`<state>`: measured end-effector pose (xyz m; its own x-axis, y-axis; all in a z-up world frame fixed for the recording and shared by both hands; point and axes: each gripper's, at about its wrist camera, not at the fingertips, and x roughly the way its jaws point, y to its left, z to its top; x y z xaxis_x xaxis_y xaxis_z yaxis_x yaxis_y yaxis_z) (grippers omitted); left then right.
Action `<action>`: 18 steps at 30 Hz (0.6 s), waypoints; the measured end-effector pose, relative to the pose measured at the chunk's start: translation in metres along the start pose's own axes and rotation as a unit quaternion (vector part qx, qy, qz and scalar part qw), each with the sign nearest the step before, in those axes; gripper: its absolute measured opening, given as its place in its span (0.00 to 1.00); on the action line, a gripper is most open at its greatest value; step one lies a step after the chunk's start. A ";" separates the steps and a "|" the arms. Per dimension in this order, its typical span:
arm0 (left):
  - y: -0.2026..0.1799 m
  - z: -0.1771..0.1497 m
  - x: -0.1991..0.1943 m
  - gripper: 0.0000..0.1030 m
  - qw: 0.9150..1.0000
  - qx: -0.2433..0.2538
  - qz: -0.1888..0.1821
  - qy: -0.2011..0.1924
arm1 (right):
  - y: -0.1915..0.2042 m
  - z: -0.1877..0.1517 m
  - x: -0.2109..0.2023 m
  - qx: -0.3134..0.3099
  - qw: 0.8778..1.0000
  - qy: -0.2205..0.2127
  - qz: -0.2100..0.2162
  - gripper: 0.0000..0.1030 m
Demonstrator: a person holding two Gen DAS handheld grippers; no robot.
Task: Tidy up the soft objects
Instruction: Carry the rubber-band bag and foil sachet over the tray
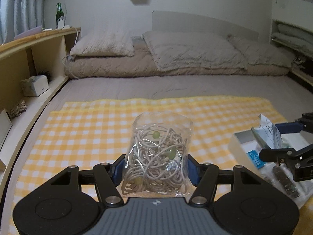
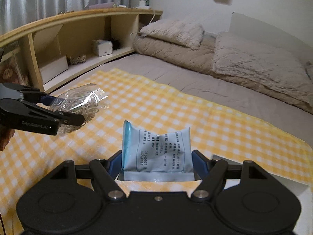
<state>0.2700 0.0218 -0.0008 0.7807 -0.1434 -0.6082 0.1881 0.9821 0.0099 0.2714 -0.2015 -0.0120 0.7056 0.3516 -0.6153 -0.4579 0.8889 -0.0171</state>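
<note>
Here, in the left wrist view, the left gripper [image 1: 156, 168] is clamped on a clear bag of cord [image 1: 156, 156], its blue pads pressing both sides of the bag's lower half. The bag stands upright between the fingers, above the yellow checked cloth [image 1: 88, 127] spread on the bed. Ahead and to the left the cloth lies bare up to its far edge, with grey sheet [image 1: 137, 86] beyond and pillows [image 1: 187, 49] at the wall. A wooden shelf [image 1: 35, 39] borders the bed on the left. At the right edge, the right gripper [image 1: 273, 139] holds a pale blue packet [image 1: 268, 133] over a white box [image 1: 244, 143] that sits on the cloth's right side.

In the right wrist view, the right gripper [image 2: 157, 162] is closed on the pale blue packet [image 2: 156, 150], which stands upright with printed text facing the camera, its lower edge at the white box's [image 2: 254, 178] rim. The cloth [image 2: 176, 113] stretches open ahead. The left gripper [image 2: 64, 109] comes in level from the left, held above the cloth with the bag of cord [image 2: 84, 101] in its fingers, well apart from the packet.
</note>
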 end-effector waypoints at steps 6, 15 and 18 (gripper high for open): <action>-0.026 0.009 -0.018 0.61 0.999 -0.006 -0.029 -0.025 | -0.020 -0.010 -0.041 0.023 0.999 -0.014 -0.025 0.73; -0.079 0.015 -0.021 0.61 0.996 -0.010 -0.087 -0.026 | -0.062 -0.033 -0.095 0.058 0.995 -0.019 -0.079 0.73; -0.098 0.017 -0.017 0.61 0.994 -0.010 -0.106 -0.022 | -0.079 -0.044 -0.111 0.067 0.993 -0.016 -0.095 0.73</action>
<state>0.2483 -0.0742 0.0222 0.7498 -0.3520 -0.5603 0.3394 0.9315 -0.1310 0.2053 -0.3232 0.0231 0.7907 0.1806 -0.5850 -0.2396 0.9706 -0.0243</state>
